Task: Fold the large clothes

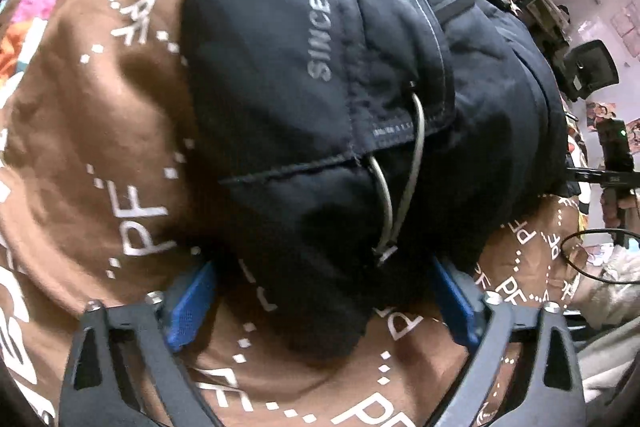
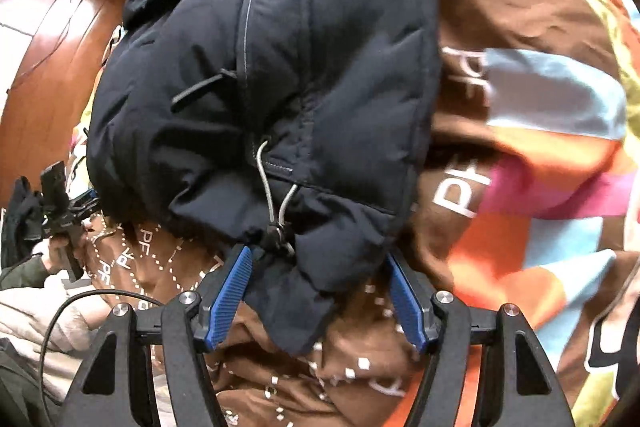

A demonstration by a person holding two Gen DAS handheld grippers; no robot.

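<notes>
So the dark puffer jacket [image 1: 320, 107] is bunched up on a brown bedspread [image 1: 100, 147] printed with "PF" letters, filling the middle of both views. Left gripper [image 1: 320, 297] has its blue pads [image 1: 190, 307] spread wide, with a jacket corner poking between them from 12 o'clock. Right gripper [image 2: 320, 293] is spread apart too, jacket hem hanging between its pads [image 2: 228, 297]. The grey drawcord [image 2: 276, 195] loops just above, around 11 o'clock.
</notes>
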